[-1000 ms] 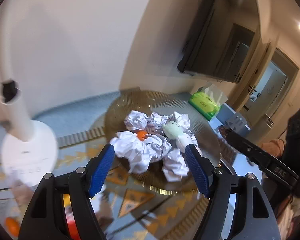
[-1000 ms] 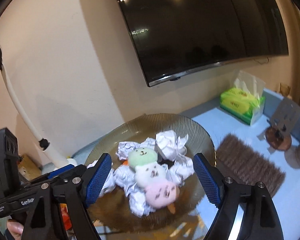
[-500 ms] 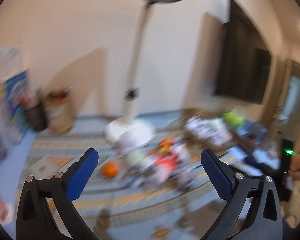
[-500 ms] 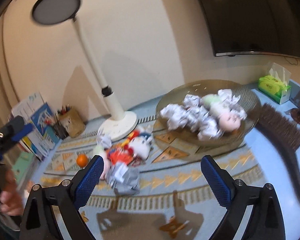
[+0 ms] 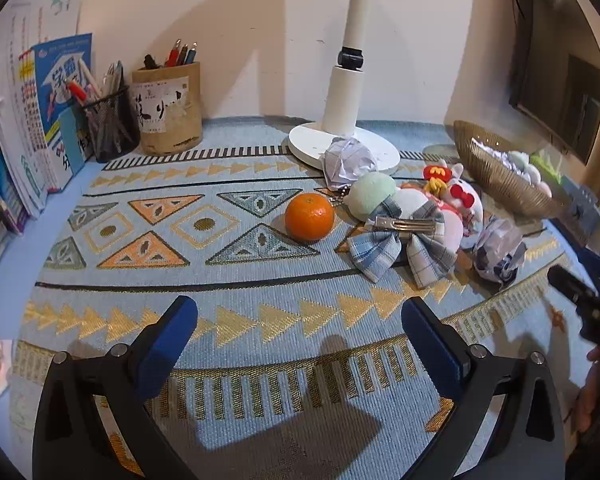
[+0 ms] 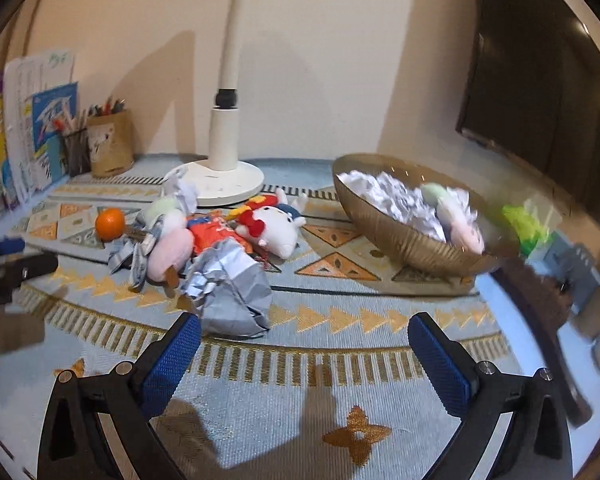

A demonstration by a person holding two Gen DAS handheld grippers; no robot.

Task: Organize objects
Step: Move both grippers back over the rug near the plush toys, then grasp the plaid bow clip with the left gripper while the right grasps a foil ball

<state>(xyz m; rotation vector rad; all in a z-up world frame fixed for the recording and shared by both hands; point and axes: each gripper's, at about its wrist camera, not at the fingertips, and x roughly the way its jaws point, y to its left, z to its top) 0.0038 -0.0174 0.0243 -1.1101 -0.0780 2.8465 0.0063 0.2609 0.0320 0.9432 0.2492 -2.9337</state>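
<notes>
Toys and scraps lie in a loose heap on the patterned mat (image 5: 236, 264), between the white lamp base (image 5: 342, 144) and the gold bowl (image 6: 412, 240), and the heap seems to be what is left to sort. An orange (image 5: 309, 216) sits at the heap's left edge, just beside a plaid bow (image 5: 400, 246) with a metal clip, which lies over a pastel plush stick (image 5: 384, 196). Behind these are a white plush toy with a red bow (image 6: 278, 224) and an orange snack packet (image 6: 214, 228). One crumpled paper ball (image 5: 346, 160) rests against the lamp base, and another paper wad (image 6: 230, 292) lies at the near edge of the heap. The bowl already holds a pile of crumpled paper and another pastel plush, so it reads as the collecting place, with the loose things probably due to follow. The left gripper (image 5: 300, 338) hangs over bare mat with its blue fingers (image 5: 168, 344) spread wide and nothing between them, aimed towards the orange and bow but well short of them. The right gripper (image 6: 304, 356) is also empty; its jaws are opening, and its left pad (image 6: 172, 356) is near the paper wad but not clearly touching it. That spread suits the next pick, since the wad is bulky and soft and needs a wide mouth to close around. Pen cups (image 5: 168, 108) and books (image 5: 28, 120) stand tidy against the wall at the left, apart from the clutter. The wad looks the likeliest next target for the right gripper, being nearest.
</notes>
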